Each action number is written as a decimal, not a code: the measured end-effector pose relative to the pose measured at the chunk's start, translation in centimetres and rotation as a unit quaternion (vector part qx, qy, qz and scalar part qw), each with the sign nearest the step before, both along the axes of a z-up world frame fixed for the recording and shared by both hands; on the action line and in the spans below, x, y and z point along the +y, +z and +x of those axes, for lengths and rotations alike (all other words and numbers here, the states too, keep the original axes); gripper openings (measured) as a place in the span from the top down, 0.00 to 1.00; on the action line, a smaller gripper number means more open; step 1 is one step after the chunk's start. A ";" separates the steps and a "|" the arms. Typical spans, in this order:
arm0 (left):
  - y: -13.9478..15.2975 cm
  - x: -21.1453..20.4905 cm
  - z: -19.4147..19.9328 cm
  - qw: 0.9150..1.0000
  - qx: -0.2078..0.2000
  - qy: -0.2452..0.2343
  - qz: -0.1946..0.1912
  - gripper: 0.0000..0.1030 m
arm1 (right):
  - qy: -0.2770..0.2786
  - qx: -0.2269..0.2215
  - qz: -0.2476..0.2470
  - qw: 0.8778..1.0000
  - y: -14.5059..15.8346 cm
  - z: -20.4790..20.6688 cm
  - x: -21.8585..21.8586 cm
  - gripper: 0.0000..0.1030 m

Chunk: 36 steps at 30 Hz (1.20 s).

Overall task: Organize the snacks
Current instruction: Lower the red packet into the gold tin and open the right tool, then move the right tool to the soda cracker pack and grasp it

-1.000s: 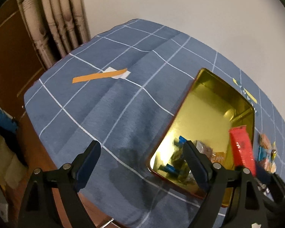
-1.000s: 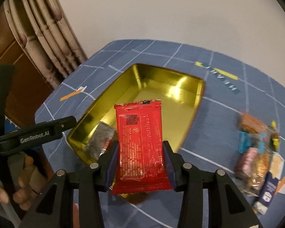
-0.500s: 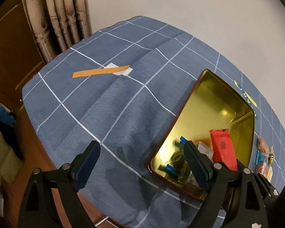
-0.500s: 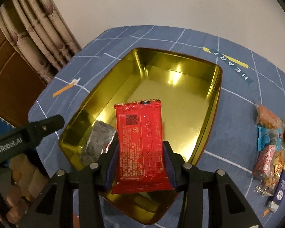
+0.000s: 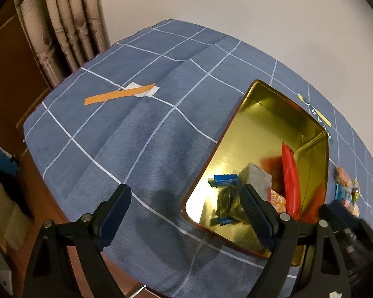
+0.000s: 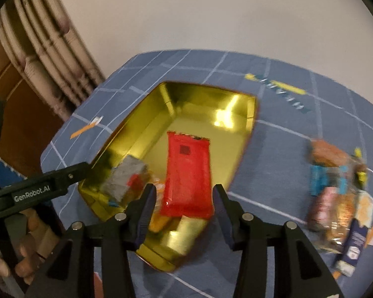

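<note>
Here the right tongs (image 6: 184, 206) stand parted just clear of the red packet (image 6: 187, 173) in the gold tin (image 6: 243, 134); left tongs (image 5: 184, 213) wide, empty.

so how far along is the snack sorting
Done: a few snacks already lie in the gold tin, including a grey packet. In hand: the red packet sits loose between the right gripper jaws, which are opening. Left: the snack pile on the cloth.

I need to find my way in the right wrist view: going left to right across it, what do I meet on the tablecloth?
Orange paper strip → grey packet in the gold tin → red packet, lying in the tin ahead of the open right tongs → loose pile of snacks on the cloth.
</note>
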<state>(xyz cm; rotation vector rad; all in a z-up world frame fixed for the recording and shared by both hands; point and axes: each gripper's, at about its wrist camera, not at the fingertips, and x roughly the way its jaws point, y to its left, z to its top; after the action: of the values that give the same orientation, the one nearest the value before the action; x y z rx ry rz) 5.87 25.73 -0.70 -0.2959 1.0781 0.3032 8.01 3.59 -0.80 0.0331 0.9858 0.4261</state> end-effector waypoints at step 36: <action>2.2 -10.9 0.4 0.986 -0.023 -0.137 0.087 0.15 | -0.231 0.033 -0.112 0.966 -6.6 1.1 -20.0 0.39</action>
<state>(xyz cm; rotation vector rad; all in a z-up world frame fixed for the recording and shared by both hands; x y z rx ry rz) 6.26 14.85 1.46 0.0027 1.0246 0.1412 9.13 -16.36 -7.44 0.0710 1.0506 -0.1164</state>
